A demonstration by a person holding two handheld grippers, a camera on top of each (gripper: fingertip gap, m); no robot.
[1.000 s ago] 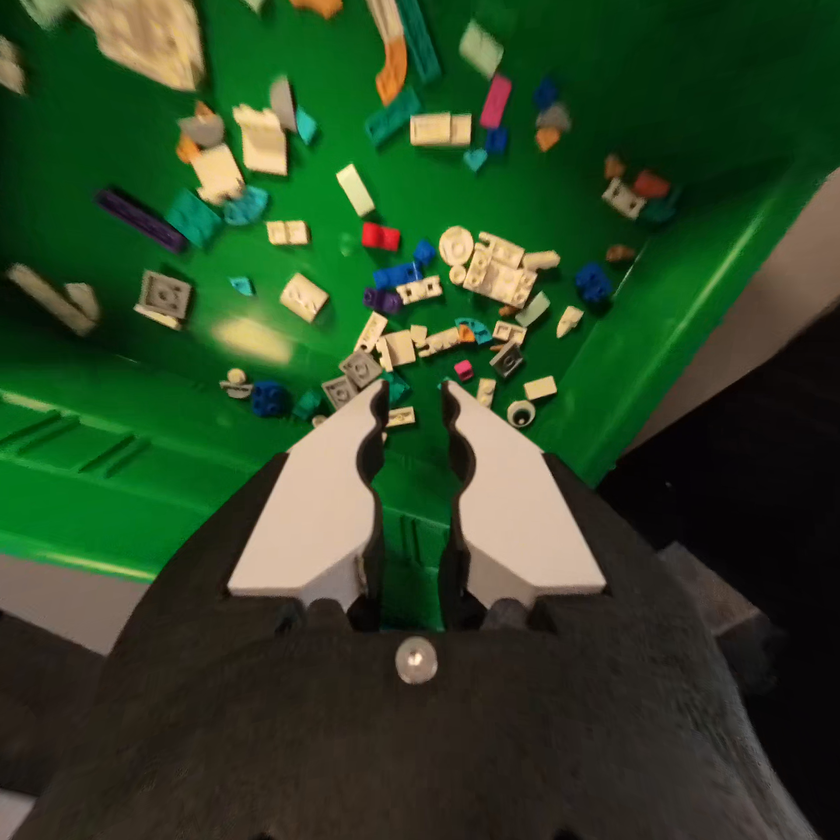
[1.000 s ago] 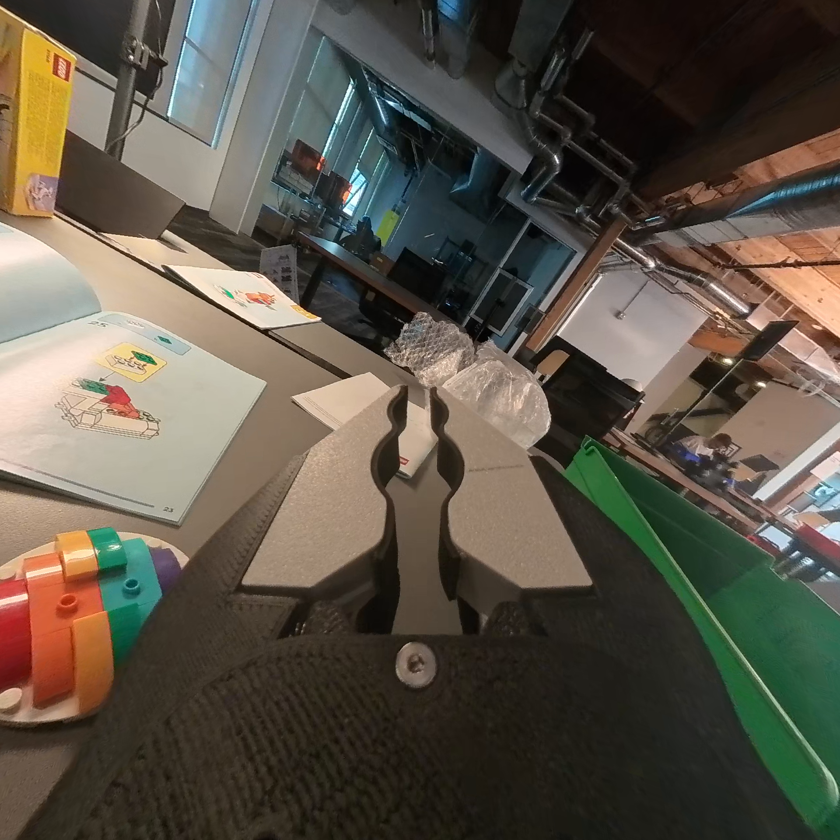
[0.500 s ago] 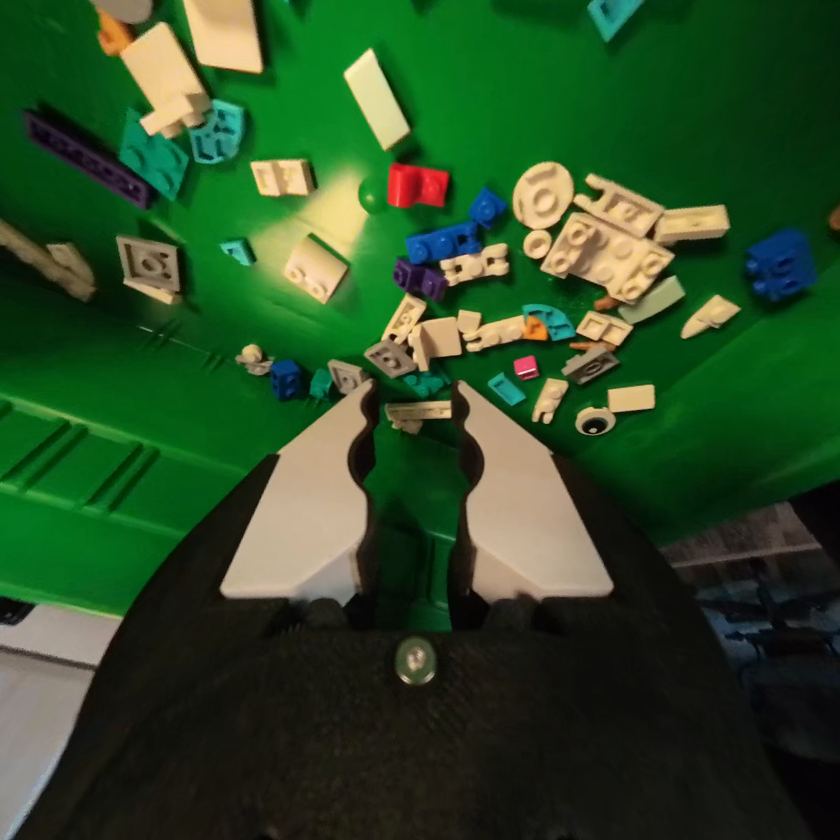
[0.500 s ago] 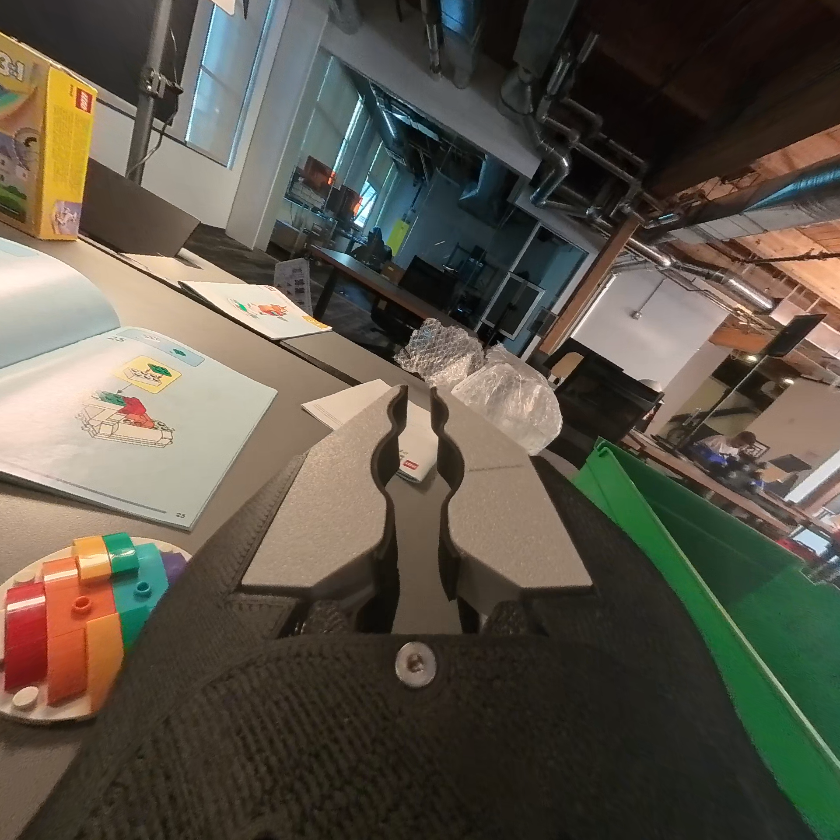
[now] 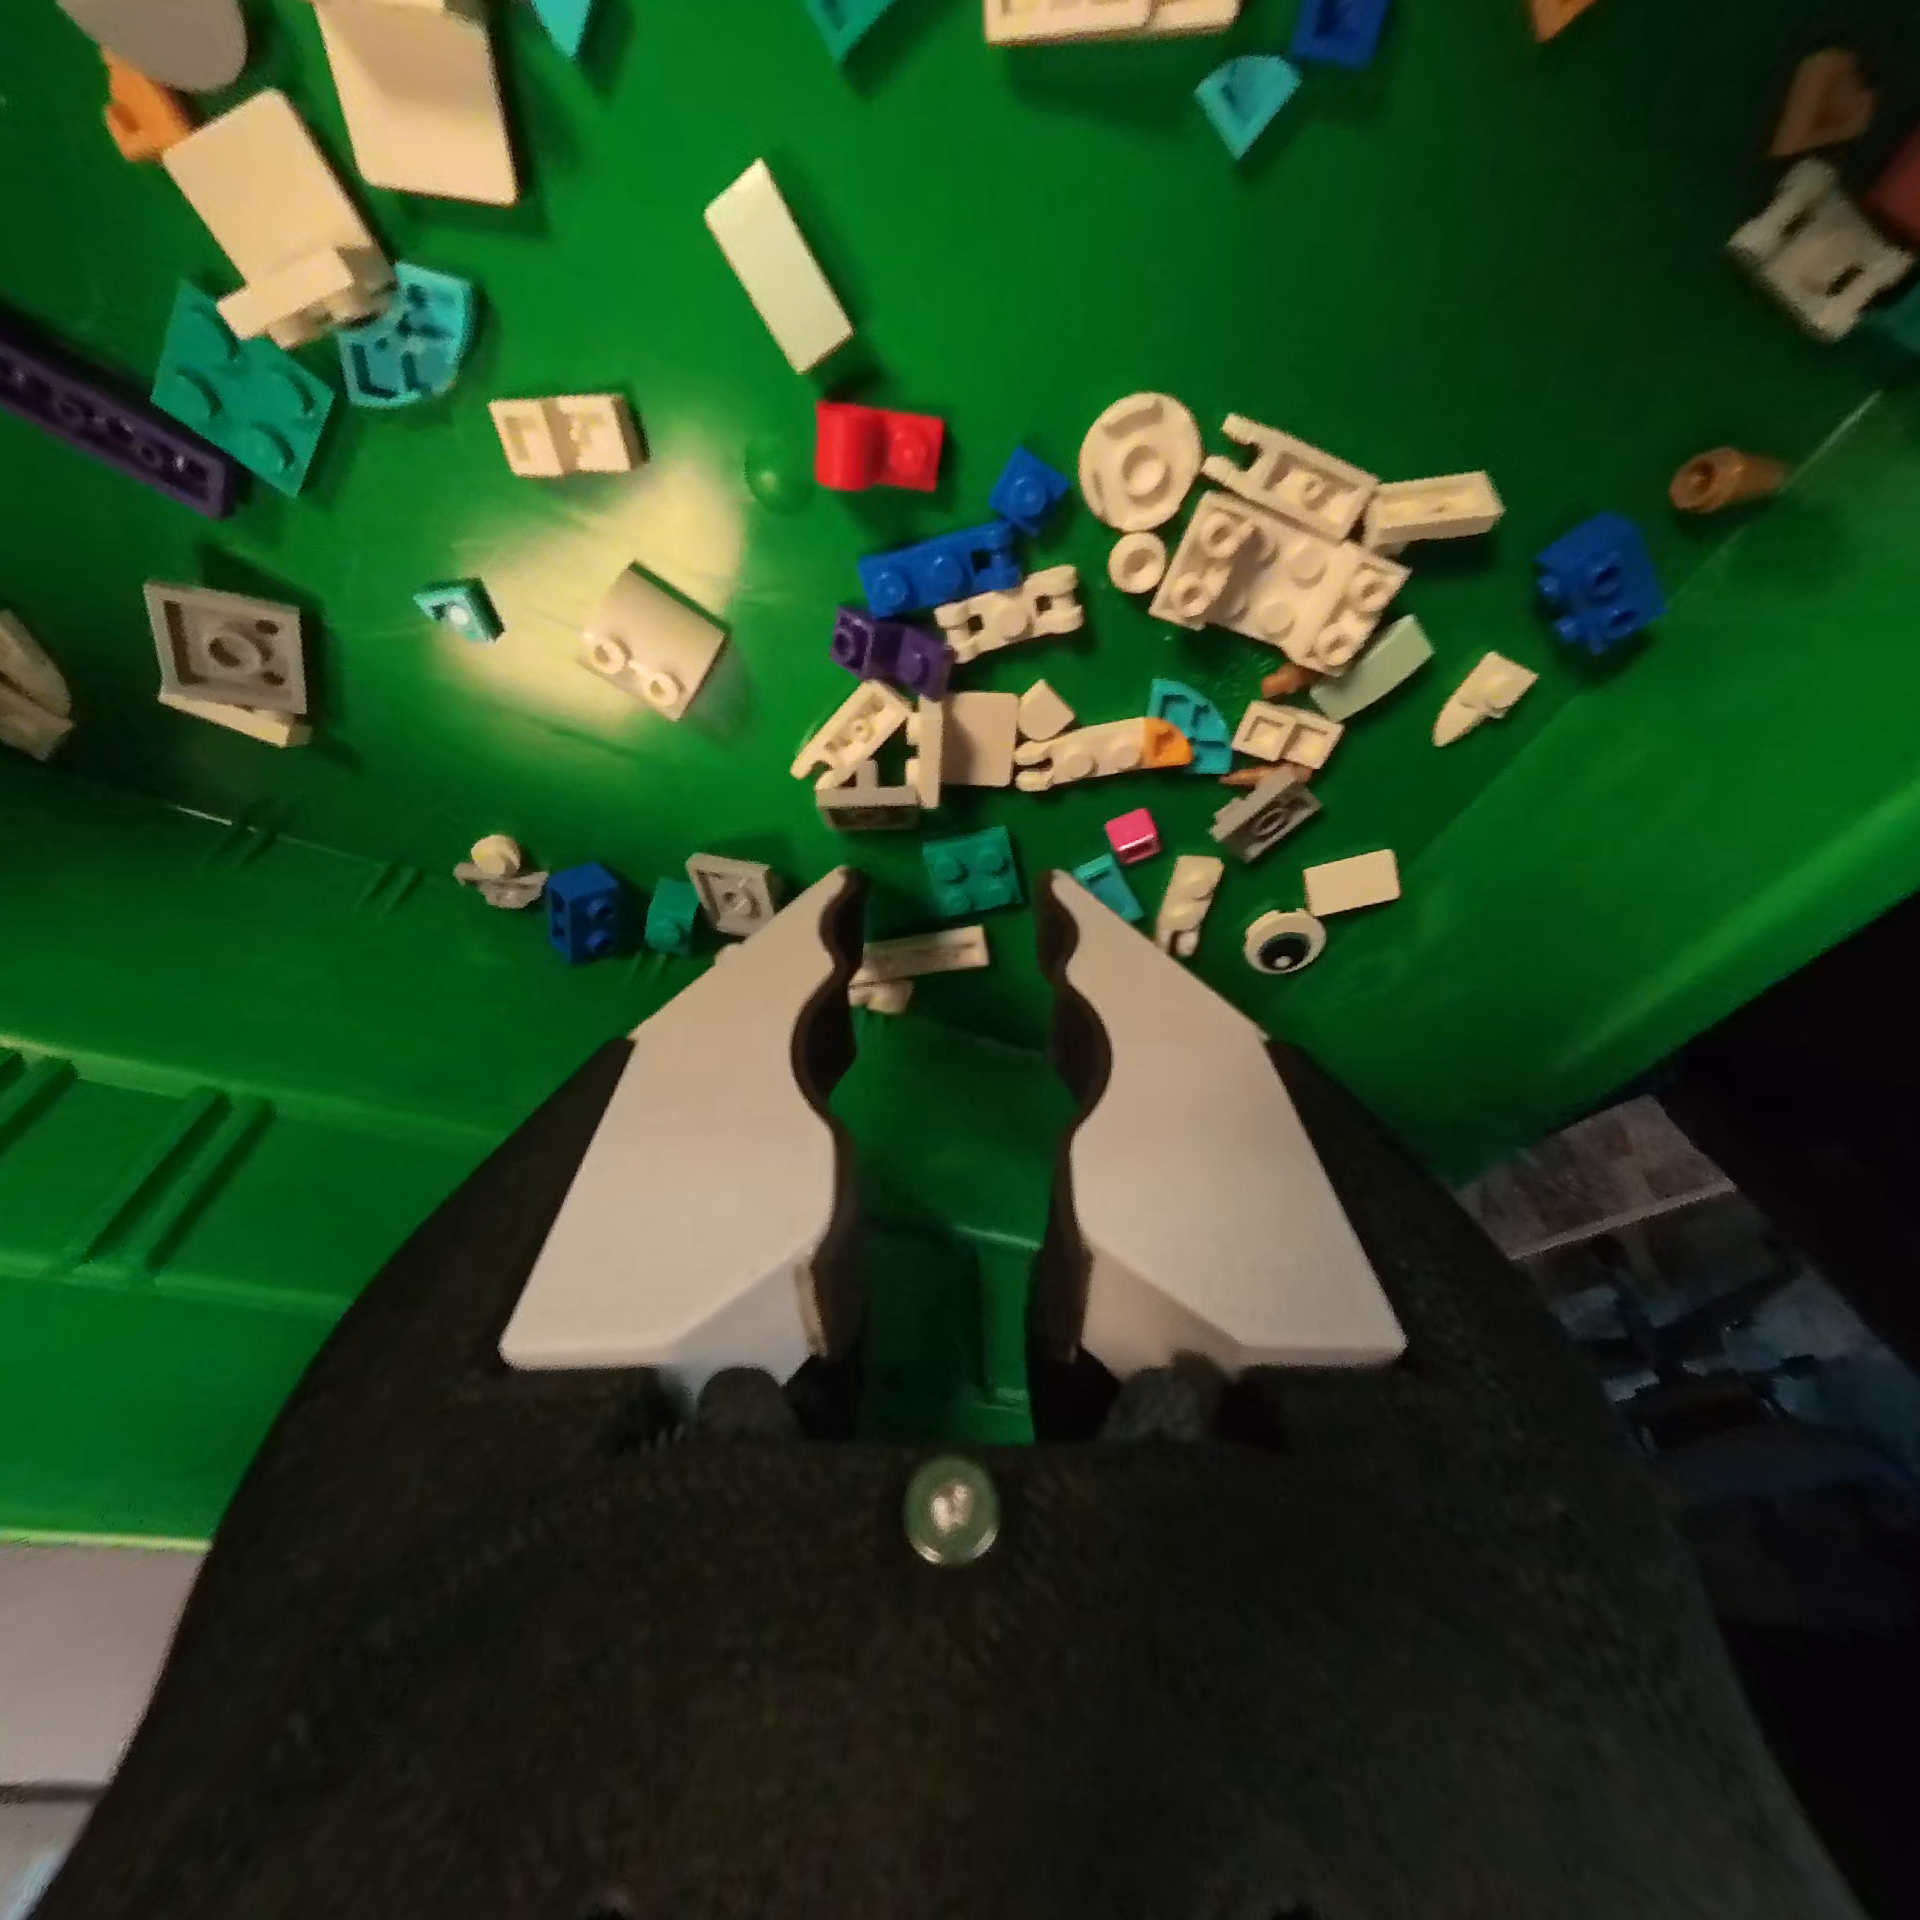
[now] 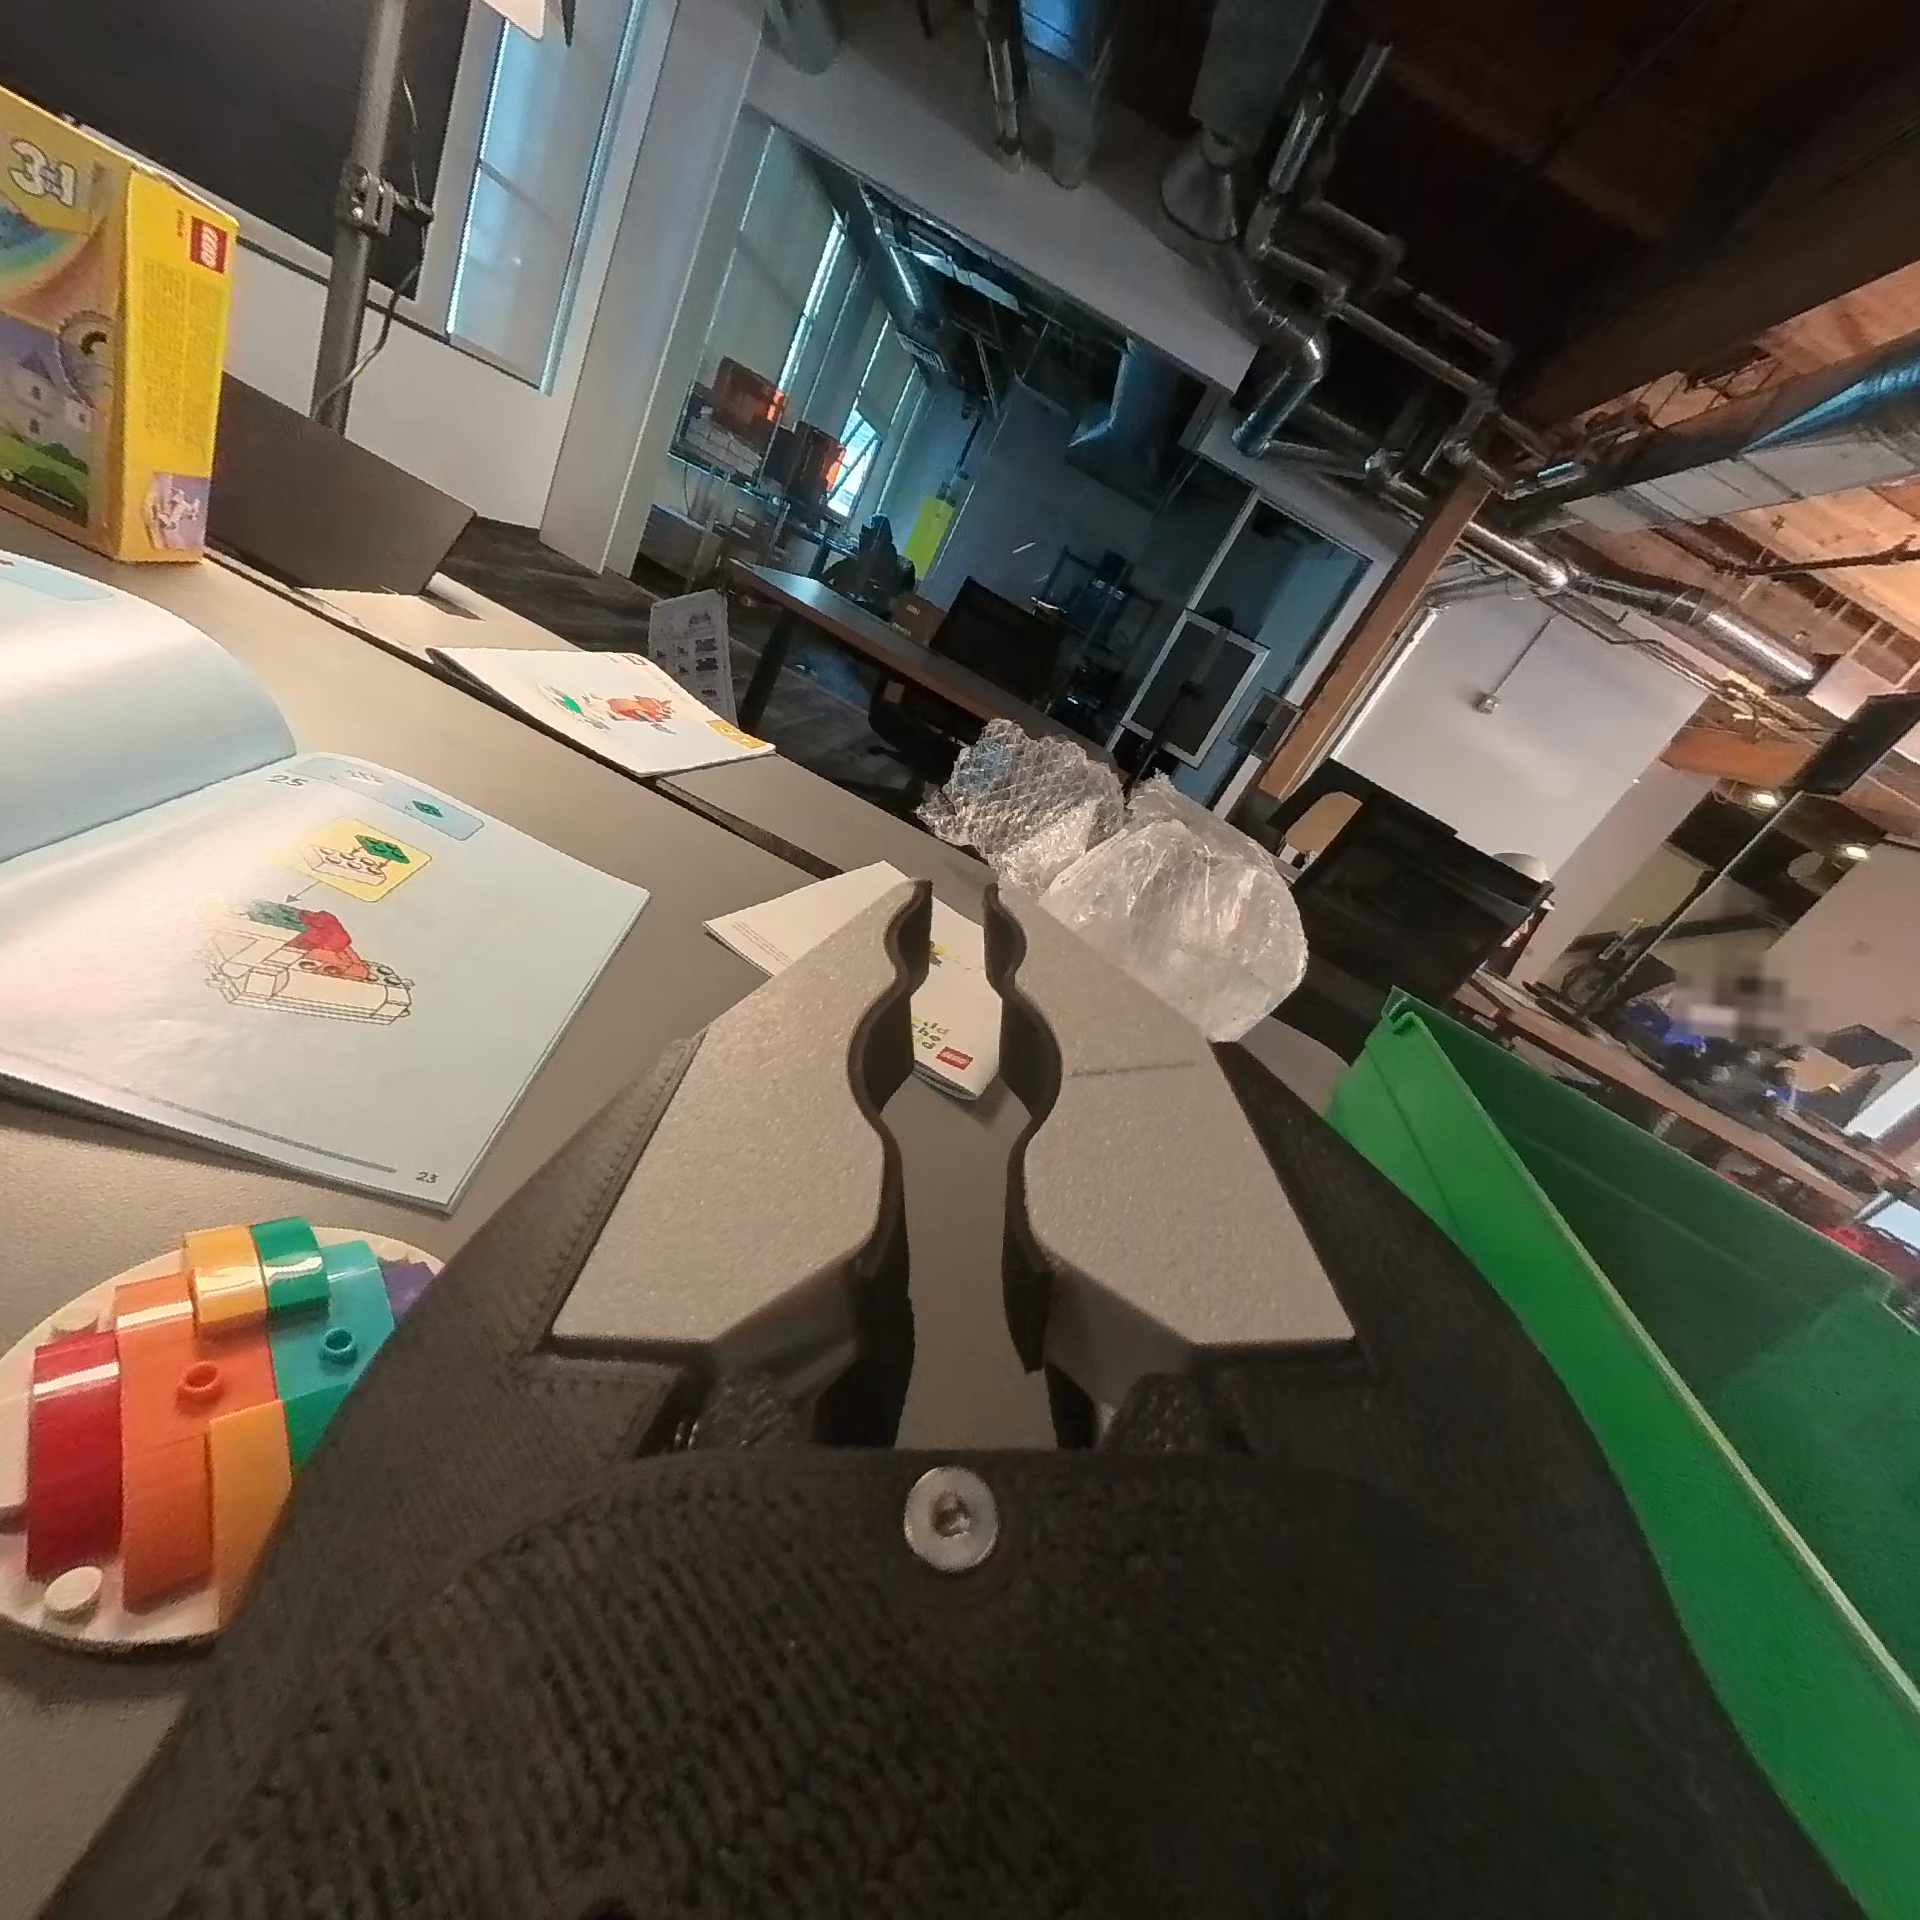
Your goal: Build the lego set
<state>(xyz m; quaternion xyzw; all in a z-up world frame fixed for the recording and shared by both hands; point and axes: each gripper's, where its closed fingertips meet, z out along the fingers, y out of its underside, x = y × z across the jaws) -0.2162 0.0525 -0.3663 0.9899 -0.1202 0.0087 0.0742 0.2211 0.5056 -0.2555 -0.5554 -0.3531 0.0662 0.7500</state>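
My left gripper (image 5: 948, 894) is open and empty, low over the floor of a green bin (image 5: 260, 1091) strewn with loose lego pieces. A teal 2x2 plate (image 5: 969, 871) lies just beyond the gap between its tips, and a thin white piece (image 5: 925, 951) lies under that gap. My right gripper (image 6: 956, 896) is nearly shut with only a narrow gap, holds nothing, and rests low over the grey table. A partly built rainbow model on a round white plate (image 6: 177, 1423) sits at its lower left. An open instruction booklet (image 6: 312, 987) lies beyond it.
In the bin lie a red piece (image 5: 878, 445), blue pieces (image 5: 935, 566), a white cluster (image 5: 1278, 577), an eye tile (image 5: 1285, 942). On the table are a yellow box (image 6: 114, 364), a second booklet (image 6: 613, 707), a white leaflet (image 6: 810, 925), bubble wrap (image 6: 1143, 894). The bin's wall (image 6: 1662, 1299) rises at right. The left gripper's tips are roughly 65 cm from the right gripper's.
My left gripper has moved down closer to the pieces in the bin and its jaws have opened wider. The right gripper has shifted slightly; its gap is unchanged.
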